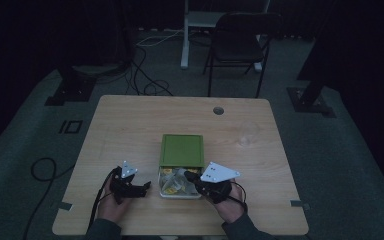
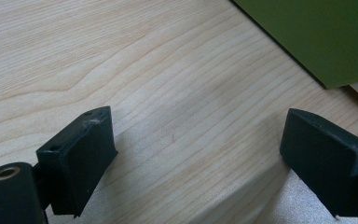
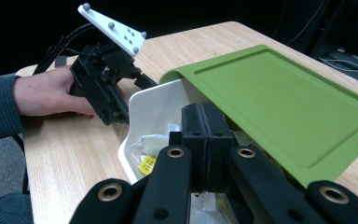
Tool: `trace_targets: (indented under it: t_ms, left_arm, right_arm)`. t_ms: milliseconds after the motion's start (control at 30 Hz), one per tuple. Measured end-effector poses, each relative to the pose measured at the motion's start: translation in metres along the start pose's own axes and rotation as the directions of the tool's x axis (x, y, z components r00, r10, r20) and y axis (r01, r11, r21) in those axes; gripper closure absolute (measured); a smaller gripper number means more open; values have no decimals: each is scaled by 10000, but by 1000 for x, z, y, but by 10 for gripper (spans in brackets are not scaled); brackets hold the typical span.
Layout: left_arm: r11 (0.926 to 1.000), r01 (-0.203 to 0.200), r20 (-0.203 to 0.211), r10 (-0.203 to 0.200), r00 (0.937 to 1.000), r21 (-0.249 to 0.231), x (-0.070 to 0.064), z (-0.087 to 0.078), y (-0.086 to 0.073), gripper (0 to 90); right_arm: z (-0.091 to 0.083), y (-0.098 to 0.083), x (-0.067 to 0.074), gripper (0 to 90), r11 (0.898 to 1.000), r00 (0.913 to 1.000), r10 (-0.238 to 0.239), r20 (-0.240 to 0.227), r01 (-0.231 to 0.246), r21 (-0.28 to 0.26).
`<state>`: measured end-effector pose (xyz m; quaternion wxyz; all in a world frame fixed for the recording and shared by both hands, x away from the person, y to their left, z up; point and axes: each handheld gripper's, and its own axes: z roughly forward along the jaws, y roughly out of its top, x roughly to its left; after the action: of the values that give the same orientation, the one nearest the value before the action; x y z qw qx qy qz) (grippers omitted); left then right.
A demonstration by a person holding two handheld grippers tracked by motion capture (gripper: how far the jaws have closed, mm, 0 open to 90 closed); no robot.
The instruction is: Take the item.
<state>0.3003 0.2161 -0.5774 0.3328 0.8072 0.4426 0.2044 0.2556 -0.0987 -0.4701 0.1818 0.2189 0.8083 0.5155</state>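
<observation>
You are at a pale wooden desk (image 1: 130, 125) in a dim room, holding a tool in each hand. Near the front edge, between your hands, sits a white box (image 1: 180, 192) with a green lid (image 1: 182, 149) slid back so its near part is uncovered; small packets with yellow tags (image 3: 147, 164) lie inside. Your left tool (image 1: 142, 189) rests just left of the box with its jaws spread wide over bare wood, the lid's corner beside it. Your right tool (image 3: 207, 130) reaches into the uncovered part of the box, jaws pressed together with no gap; whether they pinch anything cannot be told. A clear cup (image 1: 248, 133) stands farther back to the right, and a black chair (image 1: 240, 42) waits beyond the desk.
</observation>
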Motion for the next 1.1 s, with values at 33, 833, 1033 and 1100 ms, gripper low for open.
trace_targets:
  t_ms: [33,833,1033,1100]
  left_arm:
    - [10000,1,-1,-1,10000,0,0,0,0,109]
    - [10000,2,1,-2,10000,-2,0,0,0,109]
    - [10000,2,0,-2,10000,-2,0,0,0,109]
    - [10000,2,0,-2,10000,-2,0,0,0,108]
  right_arm:
    - [-1,1,-1,900,10000,10000,22,20,-22,-21]
    - [-19,11,-17,900,9990,9985,146,532,-122,-441]
    - [-24,12,-22,900,9986,9974,171,696,-136,-514]
    - [-25,13,-23,900,9985,9972,178,733,-139,-537]
